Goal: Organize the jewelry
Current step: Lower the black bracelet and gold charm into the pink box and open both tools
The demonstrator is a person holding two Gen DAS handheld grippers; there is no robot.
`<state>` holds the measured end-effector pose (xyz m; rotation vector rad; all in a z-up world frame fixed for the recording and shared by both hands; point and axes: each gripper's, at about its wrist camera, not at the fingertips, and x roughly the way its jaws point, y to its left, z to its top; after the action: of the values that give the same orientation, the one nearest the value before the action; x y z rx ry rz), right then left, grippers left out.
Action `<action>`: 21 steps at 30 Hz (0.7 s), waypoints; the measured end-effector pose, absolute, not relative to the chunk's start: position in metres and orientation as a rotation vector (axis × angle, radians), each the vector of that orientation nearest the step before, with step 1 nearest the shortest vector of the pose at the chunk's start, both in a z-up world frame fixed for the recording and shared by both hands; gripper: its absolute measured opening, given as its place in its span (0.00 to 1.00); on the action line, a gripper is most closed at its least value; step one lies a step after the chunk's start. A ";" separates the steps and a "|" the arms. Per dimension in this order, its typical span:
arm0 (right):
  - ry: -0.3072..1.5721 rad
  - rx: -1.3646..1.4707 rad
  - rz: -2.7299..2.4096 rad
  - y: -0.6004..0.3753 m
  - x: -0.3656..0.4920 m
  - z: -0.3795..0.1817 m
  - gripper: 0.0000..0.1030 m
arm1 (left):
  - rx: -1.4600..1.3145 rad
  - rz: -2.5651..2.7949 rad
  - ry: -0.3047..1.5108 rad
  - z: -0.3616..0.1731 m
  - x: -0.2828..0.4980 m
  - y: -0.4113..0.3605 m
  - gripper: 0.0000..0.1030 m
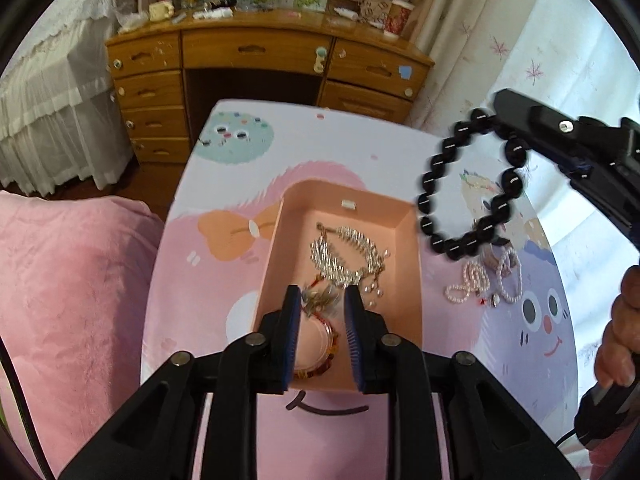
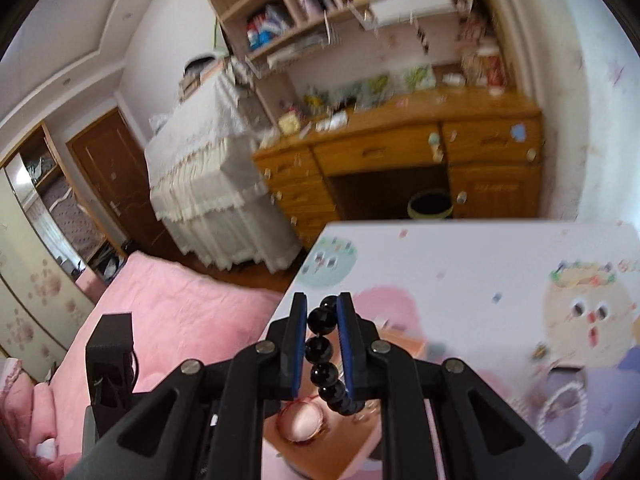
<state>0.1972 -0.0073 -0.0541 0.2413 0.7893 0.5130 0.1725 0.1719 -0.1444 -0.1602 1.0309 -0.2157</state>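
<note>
Left wrist view: left tongs (image 1: 322, 300) spread, holding nothing, poised over the near end of the one pink tray (image 1: 408, 276) on the cartoon-print desk (image 1: 208, 288). In the tray: one silver chain necklace (image 1: 344, 258) mid-tray, one red-and-amber bangle (image 1: 320, 354) at the near end with a tassel between the pads. Right of the tray, on the desk, a small heap of pearl strands (image 1: 486, 280); count unclear, at least two loops. Far right, right tongs (image 1: 502, 118) carry one black bead bracelet (image 1: 468, 184) hanging in the air above the tray's right rim. Right wrist view: right tongs (image 2: 323, 322) pressed together on the black bead bracelet (image 2: 322, 350), pinching a bead near the top; the loop dangles below, over the tray (image 2: 360, 440). Judgement: beads hard, smooth, probably slippery; the strand limp, swings freely, fairly light. Pinch across one bead or the cord between two beads. Pearls likely fragile, take by a loop
</note>
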 end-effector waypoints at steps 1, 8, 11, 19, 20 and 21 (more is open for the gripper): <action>0.817 0.245 0.517 -0.002 0.199 -0.059 0.15 | -0.163 -0.221 1.047 -0.148 0.174 0.174 0.38; 0.887 0.238 0.453 0.009 0.199 -0.079 0.27 | -0.177 -0.238 1.084 -0.155 0.174 0.188 0.54; 0.895 0.233 0.430 0.007 0.198 -0.082 0.34 | -0.170 -0.226 1.083 -0.155 0.172 0.193 0.61; 0.925 0.221 0.376 -0.010 0.197 -0.090 0.47 | -0.180 -0.230 1.076 -0.154 0.167 0.189 0.71; 0.931 0.214 0.371 -0.012 0.196 -0.091 0.51 | -0.175 -0.230 1.073 -0.152 0.165 0.187 0.76; 0.940 0.196 0.361 -0.015 0.193 -0.093 0.56 | -0.169 -0.230 1.067 -0.151 0.163 0.184 0.78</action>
<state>0.1932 -0.0148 -0.0930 0.1959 0.9405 0.3612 0.1633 0.1840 -0.1509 -0.1689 1.0672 -0.2303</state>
